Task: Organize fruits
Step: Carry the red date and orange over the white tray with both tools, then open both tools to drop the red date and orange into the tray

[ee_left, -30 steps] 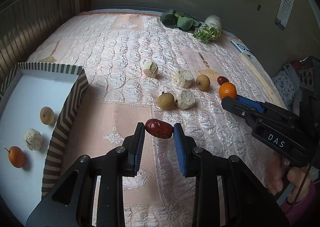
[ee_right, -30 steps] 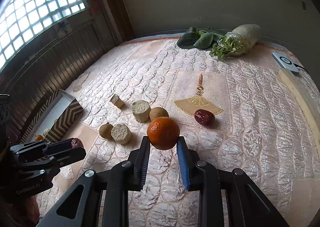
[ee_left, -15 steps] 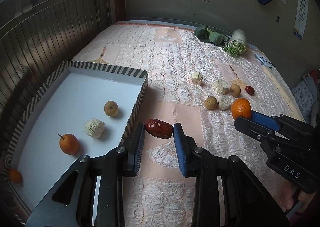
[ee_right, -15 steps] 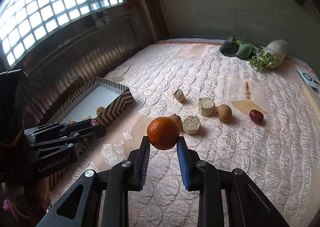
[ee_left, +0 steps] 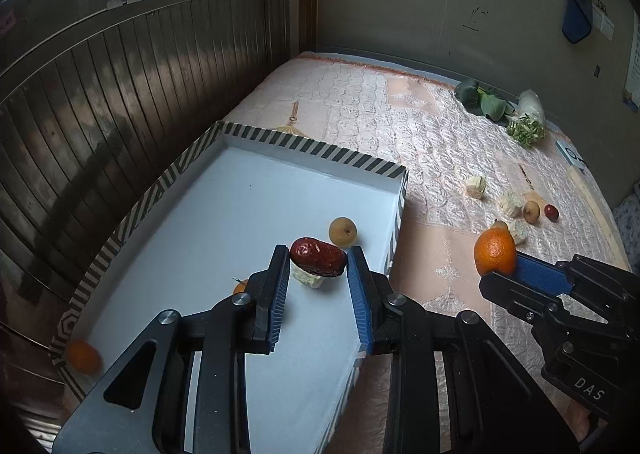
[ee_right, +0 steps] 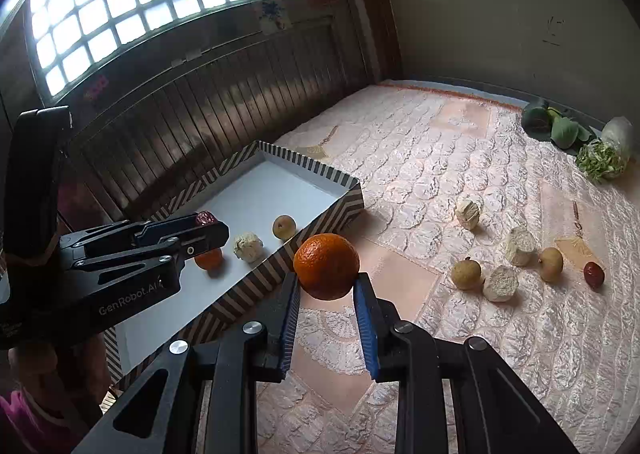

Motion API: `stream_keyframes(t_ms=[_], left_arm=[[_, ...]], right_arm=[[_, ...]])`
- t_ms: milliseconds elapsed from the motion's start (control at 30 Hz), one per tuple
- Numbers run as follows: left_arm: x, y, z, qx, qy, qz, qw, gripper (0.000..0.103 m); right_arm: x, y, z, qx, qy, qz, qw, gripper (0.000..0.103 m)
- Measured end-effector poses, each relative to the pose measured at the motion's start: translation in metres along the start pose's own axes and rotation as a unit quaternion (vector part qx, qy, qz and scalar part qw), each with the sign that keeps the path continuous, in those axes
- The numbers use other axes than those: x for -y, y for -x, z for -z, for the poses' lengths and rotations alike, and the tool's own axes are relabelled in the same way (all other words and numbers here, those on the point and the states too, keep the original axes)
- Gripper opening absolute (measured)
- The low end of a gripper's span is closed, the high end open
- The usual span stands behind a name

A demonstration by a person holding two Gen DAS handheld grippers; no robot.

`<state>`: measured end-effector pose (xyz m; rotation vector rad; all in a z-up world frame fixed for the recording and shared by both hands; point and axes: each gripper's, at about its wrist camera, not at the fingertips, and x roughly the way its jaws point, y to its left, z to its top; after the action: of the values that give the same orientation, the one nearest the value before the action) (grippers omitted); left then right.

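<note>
A quilted pink bedspread [ee_right: 460,157] fills the room's corner below dark wood panelling and a gridded window, and on it sits the landmark here: a shallow striped box [ee_left: 308,147] with a pale floor. Inside the box lie a small orange [ee_right: 209,258], a pale rough lump [ee_right: 248,247] and a tan round fruit [ee_right: 284,227], with a second orange [ee_left: 82,356] at the box's near corner in the left wrist view. The left gripper [ee_left: 319,276] hangs above the box floor, its jaws narrowed onto a red date [ee_left: 318,256], which is pinched between the blue pads. The right gripper [ee_right: 327,286] is outside the box, just beyond its long side wall, and grips an orange mandarin [ee_right: 326,266] firmly between its pads. Well away from the box on the bedspread remain two tan fruits, three pale lumps and another red date [ee_right: 593,274], and farther still, by the wall, leafy greens [ee_right: 556,127]. The step in hand looks like delivery: the date is already over the box and ready to be set down, while the mandarin is waiting its turn. The next move probably calls for lowering the left gripper toward a bare patch of floor, clear of the lump beneath it, then easing the jaws apart so the date does not roll; the right gripper would then need to cross the wall.
</note>
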<state>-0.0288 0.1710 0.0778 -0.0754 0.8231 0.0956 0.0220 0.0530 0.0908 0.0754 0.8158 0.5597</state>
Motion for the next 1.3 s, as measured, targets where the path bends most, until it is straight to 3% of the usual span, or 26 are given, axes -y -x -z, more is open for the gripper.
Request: stream_keyframes(t_ms=[400,733,967,1300], left_arm=[[-0.067,-0.032,-0.015,-0.047,0.08,-0.008,0.9956,0.028],[-0.081,-0.054,-0.006,-0.077,0.105,-0.023,0.9912,0.028],[-0.091,-0.063,0.0,-0.101,0.13,-0.004,0.9864,0.028],[-0.103,-0.051,0.003,-0.093,0.16,0.005,0.9827,0.029]], right_arm=[[-0.039,-0.044,-0.017,-0.026,0.034,-0.038,0.998,0.026],[-0.066,-0.083,-0.015,-0.073,0.075,-0.056,0.993,0.026],[-0.079,-0.098,-0.013,-0.095,0.099,-0.052,0.989,0.026],[-0.076,-0.093,-0.011,-0.081,0.091,-0.063,0.99,0.028]])
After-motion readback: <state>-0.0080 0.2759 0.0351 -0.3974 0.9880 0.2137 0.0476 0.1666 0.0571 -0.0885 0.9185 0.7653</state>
